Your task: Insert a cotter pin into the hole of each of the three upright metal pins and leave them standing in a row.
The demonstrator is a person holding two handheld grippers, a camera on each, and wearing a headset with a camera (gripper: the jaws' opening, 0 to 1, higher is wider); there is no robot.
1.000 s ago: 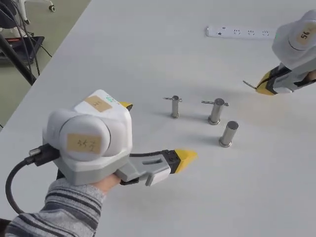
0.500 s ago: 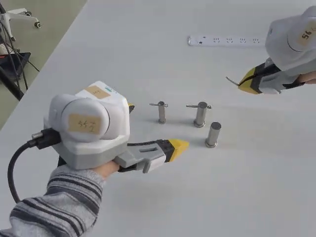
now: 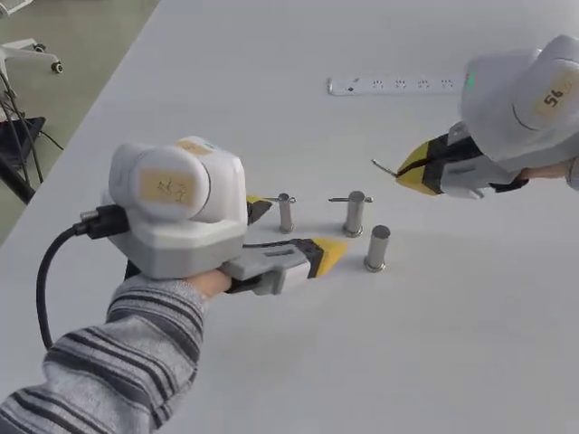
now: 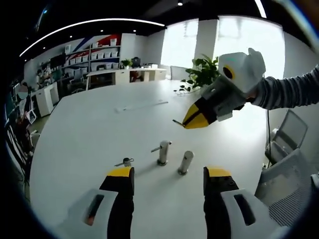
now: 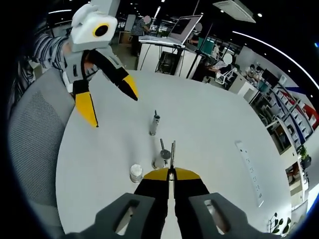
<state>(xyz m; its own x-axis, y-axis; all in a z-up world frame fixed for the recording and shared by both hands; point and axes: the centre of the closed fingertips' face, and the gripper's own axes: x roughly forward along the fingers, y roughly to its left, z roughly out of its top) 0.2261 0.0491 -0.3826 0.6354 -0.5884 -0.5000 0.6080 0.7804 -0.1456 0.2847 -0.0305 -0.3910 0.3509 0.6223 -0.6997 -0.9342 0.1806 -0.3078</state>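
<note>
So two short steel cylinder pins [image 3: 354, 213] look done, third steel pin [image 3: 377, 248] bare; right hand-held gripper [image 3: 405, 172] pinches a thin wire cotter pin [image 3: 384, 168], left hand-held gripper [image 4: 168, 173] hangs open.

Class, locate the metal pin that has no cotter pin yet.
In the head view, the bare pin stands right of centre on the white table, just nearer the person than the right-hand cottered pin.
</note>
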